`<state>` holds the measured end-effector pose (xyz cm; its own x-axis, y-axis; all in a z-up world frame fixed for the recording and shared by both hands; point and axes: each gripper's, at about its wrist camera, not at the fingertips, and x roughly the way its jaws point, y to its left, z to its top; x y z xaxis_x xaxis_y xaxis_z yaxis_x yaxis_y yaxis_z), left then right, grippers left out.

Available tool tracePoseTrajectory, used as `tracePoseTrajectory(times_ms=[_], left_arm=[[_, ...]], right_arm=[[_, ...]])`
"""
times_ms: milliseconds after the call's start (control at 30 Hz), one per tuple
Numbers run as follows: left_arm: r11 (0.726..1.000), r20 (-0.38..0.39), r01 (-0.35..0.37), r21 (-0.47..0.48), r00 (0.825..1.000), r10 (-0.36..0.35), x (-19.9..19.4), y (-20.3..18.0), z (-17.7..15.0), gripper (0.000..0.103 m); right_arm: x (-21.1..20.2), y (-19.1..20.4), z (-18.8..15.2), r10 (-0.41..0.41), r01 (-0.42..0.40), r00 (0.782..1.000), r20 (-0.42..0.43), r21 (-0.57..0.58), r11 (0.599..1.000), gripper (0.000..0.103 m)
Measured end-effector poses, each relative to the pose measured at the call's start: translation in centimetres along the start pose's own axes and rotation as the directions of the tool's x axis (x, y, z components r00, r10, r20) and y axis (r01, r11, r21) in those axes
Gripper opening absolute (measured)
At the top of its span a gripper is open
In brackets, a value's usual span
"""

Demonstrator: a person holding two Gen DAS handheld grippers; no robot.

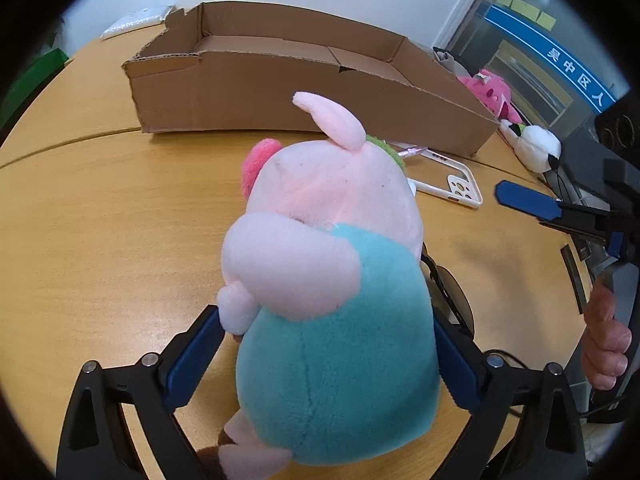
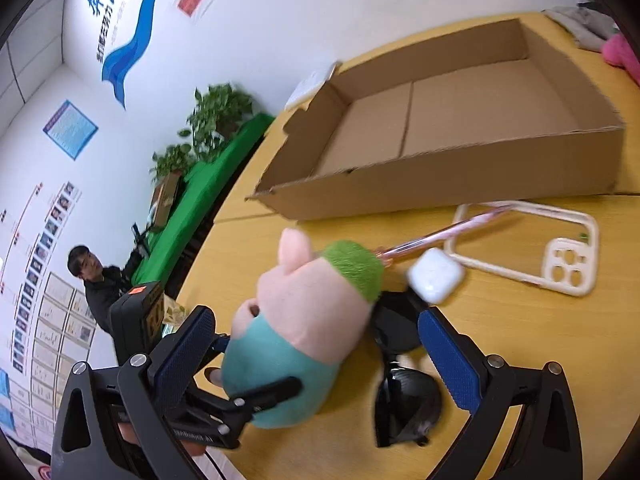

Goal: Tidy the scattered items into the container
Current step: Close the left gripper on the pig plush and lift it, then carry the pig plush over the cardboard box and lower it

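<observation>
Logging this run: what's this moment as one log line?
left tool: shut on plush pig | right tool: open | cardboard box: nothing inside

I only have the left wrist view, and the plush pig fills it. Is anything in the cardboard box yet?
Observer: No. The right wrist view looks into the cardboard box, and its floor is bare.
Operator: What's hidden behind the pig?
Observer: A white earbud case lies beside the phone case, and a pink pen crosses that case's frame.
Operator: And the right gripper?
Observer: The right gripper is open. Black sunglasses show by its right finger. The left gripper grips the plush pig.
</observation>
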<state>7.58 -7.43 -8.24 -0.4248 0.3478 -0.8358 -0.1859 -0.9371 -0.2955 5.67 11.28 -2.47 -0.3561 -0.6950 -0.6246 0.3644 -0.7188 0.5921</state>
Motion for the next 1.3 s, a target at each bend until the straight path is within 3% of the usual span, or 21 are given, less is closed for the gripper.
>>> tracePoseTrajectory(times_ms=[33, 133, 300, 400, 500, 667, 800, 933, 1167, 1300], left_arm=[[1.0, 0.005, 0.006, -0.005, 1.0, -0.006, 0.0, 0.1, 0.1, 0.094], [1.0, 0.019, 0.017, -0.012, 1.0, -0.016, -0.3, 0.2, 0.0, 0.09], [1.0, 0.035, 0.007, -0.003, 0.999, -0.007, -0.9, -0.3, -0.2, 0.084], [1.0, 0.047, 0.012, -0.016, 0.999, -0.011, -1.4, 0.1, -0.3, 0.08], [1.0, 0.056, 0.0, -0.002, 0.998, 0.0, -2.0, -0.2, 0.0, 0.077], [0.999, 0.123, -0.008, 0.042, 0.992, 0.003, -4.6, -1.3, 1.7, 0.076], [0.994, 0.221, -0.023, 0.103, 0.975, -0.001, -7.7, -2.4, 5.1, 0.076], [0.988, 0.294, -0.046, 0.15, 0.956, 0.0, -9.3, -2.5, 10.2, 0.076], [0.983, 0.34, -0.074, 0.17, 0.94, 0.012, -10.2, -1.8, 20.2, 0.076], [0.987, 0.319, -0.065, 0.149, 0.948, 0.015, -8.6, -0.2, 25.6, 0.076]], right_arm=[[0.7, 0.2, 0.2, -0.007, 0.007, 1.0, -0.008, 0.008, 1.0, 0.101], [3.3, 0.3, 0.9, -0.039, 0.04, 0.998, -0.049, 0.029, 0.999, 0.083], [8.1, 0.8, 0.9, -0.075, 0.081, 0.984, -0.159, 0.031, 0.996, 0.08], [8.7, 1.0, 0.8, -0.083, 0.088, 0.984, -0.156, 0.024, 0.996, 0.079], [8.7, 1.7, 0.9, -0.092, 0.092, 0.985, -0.145, -0.006, 0.996, 0.069], [6.2, 4.3, 1.9, -0.098, 0.095, 0.994, -0.046, -0.075, 0.993, 0.061], [2.8, 6.4, 5.0, -0.095, 0.102, 0.994, 0.057, -0.142, 0.985, 0.06], [1.3, 8.7, 10.3, -0.107, 0.134, 0.986, 0.128, -0.219, 0.966, 0.059], [1.3, 9.9, 20.1, -0.089, 0.134, 0.981, 0.172, -0.268, 0.954, 0.058], [3.3, 9.6, 25.4, -0.108, 0.157, 0.979, 0.172, -0.298, 0.942, 0.058]])
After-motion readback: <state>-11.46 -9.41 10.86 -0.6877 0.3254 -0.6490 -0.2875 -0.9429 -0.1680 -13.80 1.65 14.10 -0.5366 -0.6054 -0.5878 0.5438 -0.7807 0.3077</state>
